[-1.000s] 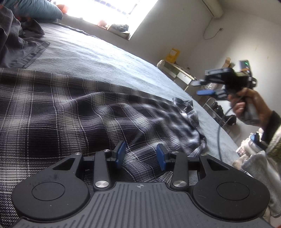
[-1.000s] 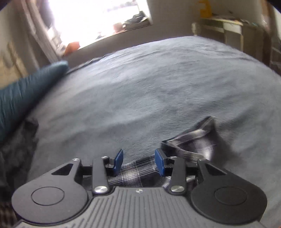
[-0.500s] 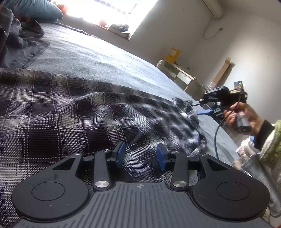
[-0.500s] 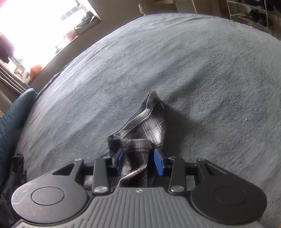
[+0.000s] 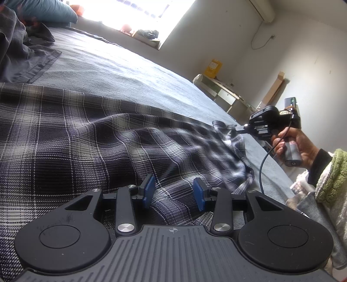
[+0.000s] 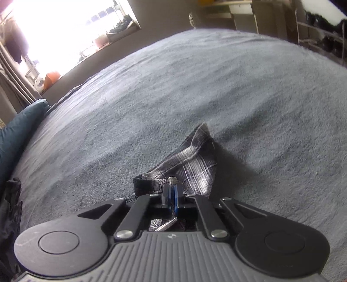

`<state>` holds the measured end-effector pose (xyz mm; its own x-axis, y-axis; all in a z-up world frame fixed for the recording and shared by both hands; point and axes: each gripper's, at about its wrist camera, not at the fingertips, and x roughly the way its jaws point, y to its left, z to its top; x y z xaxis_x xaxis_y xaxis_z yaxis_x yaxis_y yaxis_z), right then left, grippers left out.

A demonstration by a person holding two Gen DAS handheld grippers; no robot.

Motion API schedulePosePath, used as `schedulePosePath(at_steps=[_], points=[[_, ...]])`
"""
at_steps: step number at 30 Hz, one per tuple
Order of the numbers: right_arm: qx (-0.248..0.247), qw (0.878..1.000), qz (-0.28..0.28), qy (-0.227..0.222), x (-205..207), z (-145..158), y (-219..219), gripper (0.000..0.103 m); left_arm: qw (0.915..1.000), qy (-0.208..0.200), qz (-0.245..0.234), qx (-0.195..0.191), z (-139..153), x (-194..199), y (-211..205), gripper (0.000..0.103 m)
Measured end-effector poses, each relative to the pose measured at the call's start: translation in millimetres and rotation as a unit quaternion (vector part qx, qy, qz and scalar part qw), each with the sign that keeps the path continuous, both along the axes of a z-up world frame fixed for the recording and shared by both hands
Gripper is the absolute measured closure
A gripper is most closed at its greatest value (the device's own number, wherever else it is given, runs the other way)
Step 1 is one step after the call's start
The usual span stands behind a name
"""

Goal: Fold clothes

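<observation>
Plaid shirt (image 5: 91,138) spread wide across the grey bed (image 5: 121,71), dark checks with thin white lines, rumpled toward the far side. Left tool (image 5: 173,193) low over the near hem, blue pads (image 5: 149,191) standing apart with a raised fold of plaid lying between them, not pinched. Open, then, and resting just above the cloth.

Over at the bed's edge, right tool (image 5: 240,130) gripped in a bare hand (image 5: 292,145), green fleecy sleeve (image 5: 331,173) behind the wrist, black cable looping down from the handle. Tip right at the shirt's far corner.

From the right wrist view: right tool (image 6: 172,195) with jaws just closed, blue pads pressed together on a pinch of plaid. A corner of the shirt (image 6: 190,164) poking up beyond the pads in a crumpled peak, a strip of the same cloth showing below the jaws near the body of the tool. Clamped on the shirt, no gap visible.

Around it all: teal pillow (image 6: 19,130) at the head of the bed, dark grey bedding (image 5: 19,52) bunched beside it, bright window (image 5: 134,13) washing out the far wall, low shelving (image 5: 225,95) beyond the bed's foot.
</observation>
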<state>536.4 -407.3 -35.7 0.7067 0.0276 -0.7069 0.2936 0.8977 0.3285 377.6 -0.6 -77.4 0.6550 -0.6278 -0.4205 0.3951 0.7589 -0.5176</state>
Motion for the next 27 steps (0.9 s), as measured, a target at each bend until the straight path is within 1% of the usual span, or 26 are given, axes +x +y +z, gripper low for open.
schedulePosePath(at_steps=[2, 5, 7, 10, 13, 16, 19, 22, 24, 27], points=[[-0.019, 1.000, 0.000, -0.013, -5.6, 9.3, 0.7, 0.100, 1.0000, 0.001, 0.000, -0.002, -0.3, 0.3, 0.4, 0.064], [-0.034, 0.999, -0.020, -0.020, -19.4, 26.8, -12.4, 0.100, 1.0000, 0.002, 0.000, -0.003, -0.3, 0.4, 0.4, 0.064], [-0.041, 0.998, -0.036, -0.017, -30.6, 36.5, -24.0, 0.100, 1.0000, 0.002, 0.000, -0.004, -0.2, 0.5, 0.5, 0.064], [-0.051, 0.996, -0.069, 0.000, -48.1, 43.9, -45.2, 0.100, 1.0000, 0.003, 0.000, -0.005, -0.2, 0.6, 0.5, 0.064], [-0.053, 0.993, -0.102, 0.027, -61.3, 38.8, -67.2, 0.100, 1.0000, 0.004, 0.000, -0.006, -0.1, 0.3, 0.5, 0.064], [-0.059, 0.988, -0.126, 0.064, -68.3, 22.9, -81.2, 0.100, 1.0000, 0.004, 0.000, -0.007, -0.3, 0.4, 0.6, 0.064], [-0.064, 0.983, -0.139, 0.097, -72.5, 2.9, -89.2, 0.100, 0.9999, 0.005, 0.000, -0.009, -0.4, 0.5, 0.8, 0.064], [-0.070, 0.980, -0.141, 0.122, -77.8, -8.9, -88.0, 0.100, 0.9999, 0.006, 0.000, -0.010, -0.4, 0.5, 1.2, 0.064], [-0.071, 0.979, -0.141, 0.127, -83.8, -10.2, -88.0, 0.100, 0.9999, 0.006, 0.000, -0.011, -0.2, 0.5, 1.2, 0.064], [-0.065, 0.980, -0.142, 0.125, -94.8, -1.4, -91.2, 0.100, 0.9999, 0.006, 0.000, -0.011, 0.0, 0.4, 1.1, 0.064]])
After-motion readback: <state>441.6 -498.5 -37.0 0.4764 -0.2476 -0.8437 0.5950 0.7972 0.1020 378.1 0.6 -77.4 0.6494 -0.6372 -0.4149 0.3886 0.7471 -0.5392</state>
